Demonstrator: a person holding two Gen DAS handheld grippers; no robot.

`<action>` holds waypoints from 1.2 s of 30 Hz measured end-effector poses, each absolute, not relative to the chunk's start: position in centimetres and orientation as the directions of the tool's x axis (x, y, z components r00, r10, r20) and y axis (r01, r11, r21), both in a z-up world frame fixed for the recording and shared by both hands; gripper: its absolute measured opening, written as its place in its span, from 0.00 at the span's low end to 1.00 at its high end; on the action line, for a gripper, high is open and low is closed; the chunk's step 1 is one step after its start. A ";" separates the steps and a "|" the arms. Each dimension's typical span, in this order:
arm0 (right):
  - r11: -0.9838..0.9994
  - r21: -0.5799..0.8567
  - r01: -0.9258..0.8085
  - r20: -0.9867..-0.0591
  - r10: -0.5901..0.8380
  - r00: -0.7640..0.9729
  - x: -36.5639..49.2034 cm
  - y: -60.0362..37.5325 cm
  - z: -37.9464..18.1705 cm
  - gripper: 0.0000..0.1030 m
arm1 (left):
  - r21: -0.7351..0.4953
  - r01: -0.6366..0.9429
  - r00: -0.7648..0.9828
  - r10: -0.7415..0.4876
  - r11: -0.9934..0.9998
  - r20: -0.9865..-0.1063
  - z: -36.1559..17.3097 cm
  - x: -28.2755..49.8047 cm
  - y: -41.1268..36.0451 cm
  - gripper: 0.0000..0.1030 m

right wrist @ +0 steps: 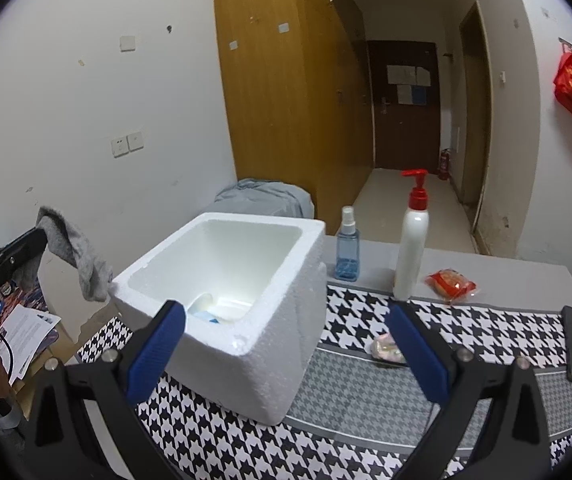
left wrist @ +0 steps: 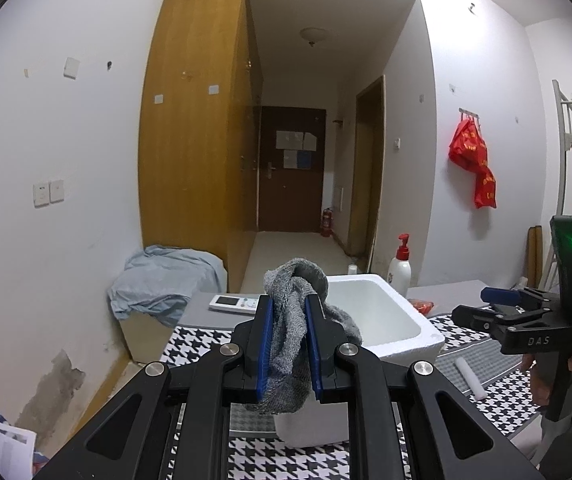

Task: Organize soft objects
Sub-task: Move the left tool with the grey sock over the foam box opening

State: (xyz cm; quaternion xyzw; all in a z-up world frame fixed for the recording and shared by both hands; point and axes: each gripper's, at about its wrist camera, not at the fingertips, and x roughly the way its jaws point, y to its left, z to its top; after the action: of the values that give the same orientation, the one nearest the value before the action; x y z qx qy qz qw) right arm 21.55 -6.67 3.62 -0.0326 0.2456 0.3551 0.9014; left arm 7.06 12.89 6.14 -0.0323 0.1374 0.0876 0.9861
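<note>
White walls and a wood closet stand behind the worktop (right wrist: 365, 392) with its checked cloth. Left claw (left wrist: 289, 344) pinches a grey sock (left wrist: 293, 320), up by the foam box (right wrist: 230, 292). Right claw (right wrist: 286, 344) is wide open and holds nothing. The sock's loose end hangs outside the box, so it could catch on the rim and fall out.
</note>
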 end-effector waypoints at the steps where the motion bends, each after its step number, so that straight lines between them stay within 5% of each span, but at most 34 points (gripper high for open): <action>1: 0.750 0.119 -0.651 -0.464 0.622 0.631 21.6 -7.0 3.6 1.00 | -0.040 -0.177 0.947 0.159 0.983 -0.279 6.2 7.3 12.8 0.17; 36: 0.825 0.145 -0.547 -0.508 0.536 0.674 21.9 -13.6 0.4 1.00 | -0.028 -0.059 0.941 0.046 0.998 -0.334 6.0 14.0 11.1 0.17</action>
State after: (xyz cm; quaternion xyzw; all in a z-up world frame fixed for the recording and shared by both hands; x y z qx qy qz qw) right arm 21.89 -13.62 0.42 -0.0098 0.2747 0.2958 0.9149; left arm 13.97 11.08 5.98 -0.0188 0.1692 0.0266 0.9851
